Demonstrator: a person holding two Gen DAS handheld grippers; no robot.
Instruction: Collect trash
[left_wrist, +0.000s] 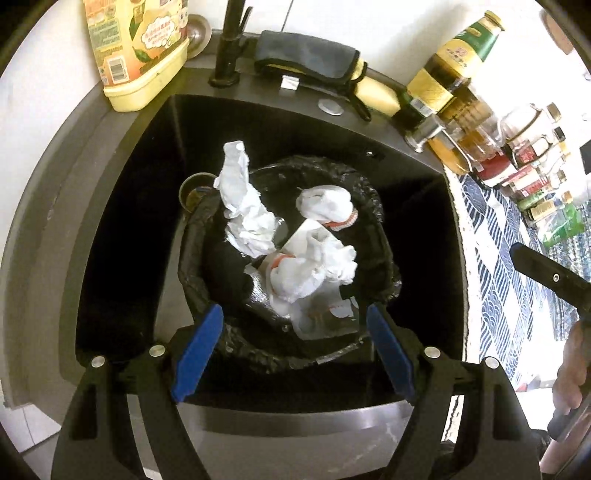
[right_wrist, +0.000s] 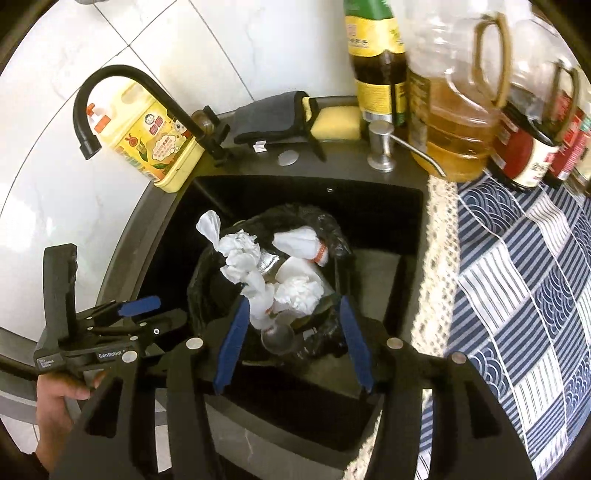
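Observation:
A bin lined with a black bag (left_wrist: 373, 195) stands inside a black sink (left_wrist: 122, 221). It holds crumpled white tissues (left_wrist: 240, 199), a white wad with an orange band (left_wrist: 325, 203) and flat white paper. My left gripper (left_wrist: 295, 332) hangs above the bin's near rim, open, with nothing between its blue pads (left_wrist: 199, 343). In the right wrist view my right gripper (right_wrist: 295, 347) is also open over the bin (right_wrist: 332, 229). Tissues (right_wrist: 299, 291) and a clear plastic cup (right_wrist: 277, 336) lie below its jaws, untouched. The left gripper (right_wrist: 147, 315) shows at the left there, held by a hand (right_wrist: 55, 398).
A black faucet (right_wrist: 122, 96), a yellow detergent bottle (right_wrist: 155, 144), a grey cloth (right_wrist: 273, 118) and a yellow sponge (right_wrist: 336, 122) line the sink's back edge. Oil and sauce bottles (right_wrist: 454, 122) crowd the right counter on a blue patterned cloth (right_wrist: 517, 277). A metal soap pump (right_wrist: 380, 147) stands nearby.

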